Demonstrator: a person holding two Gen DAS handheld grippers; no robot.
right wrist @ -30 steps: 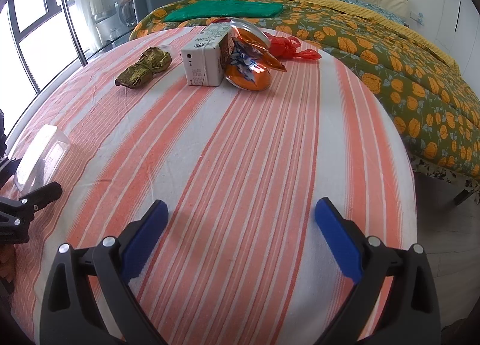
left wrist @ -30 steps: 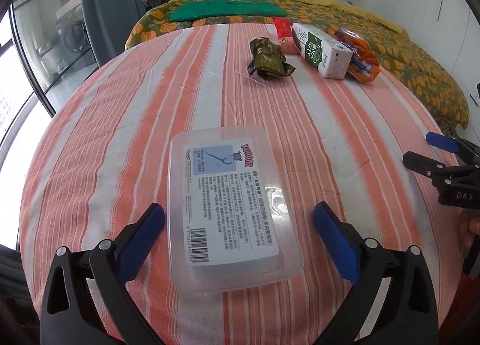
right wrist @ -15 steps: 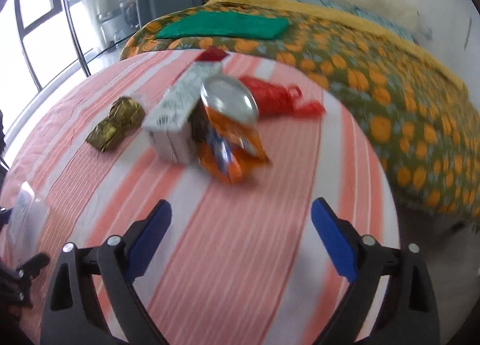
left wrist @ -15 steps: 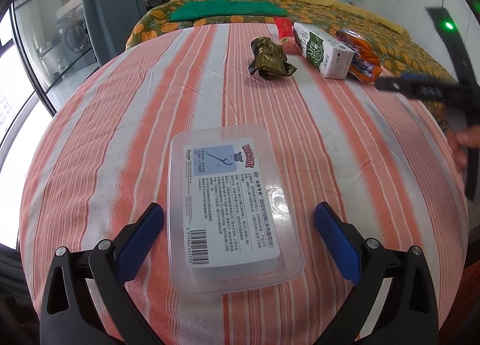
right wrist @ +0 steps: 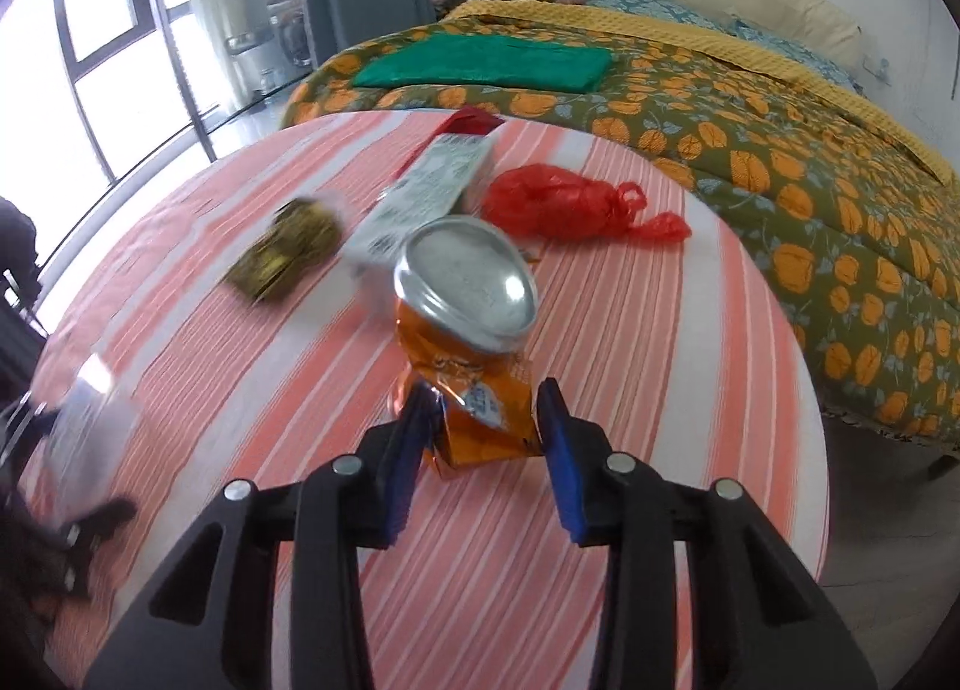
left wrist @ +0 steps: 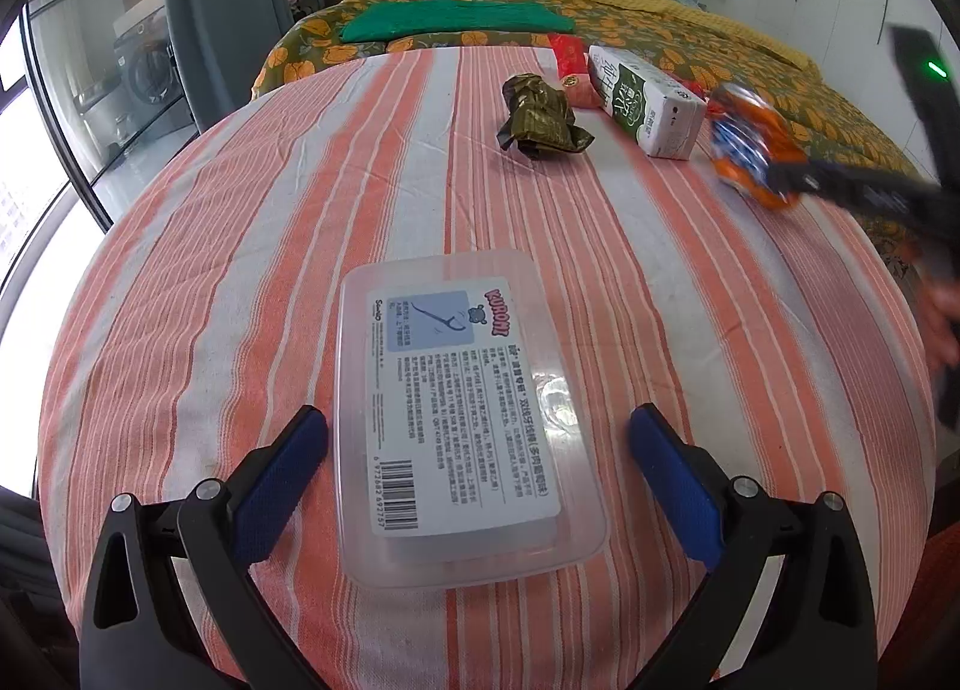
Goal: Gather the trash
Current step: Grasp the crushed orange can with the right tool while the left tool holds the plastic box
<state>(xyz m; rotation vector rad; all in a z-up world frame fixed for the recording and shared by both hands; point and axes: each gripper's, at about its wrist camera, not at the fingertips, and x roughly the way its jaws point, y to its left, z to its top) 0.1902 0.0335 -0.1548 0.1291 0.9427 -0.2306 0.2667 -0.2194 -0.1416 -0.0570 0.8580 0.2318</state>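
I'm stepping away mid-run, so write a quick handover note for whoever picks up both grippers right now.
Right gripper: closed around the crushed orange can; whether it is clear of the striped table cannot be told.
Left gripper: open, empty, fingers either side of the clear plastic box.
On the table: milk carton, olive-gold wrapper, red bag.
Done: can gripped. No bin is in view.
Left: everything else.
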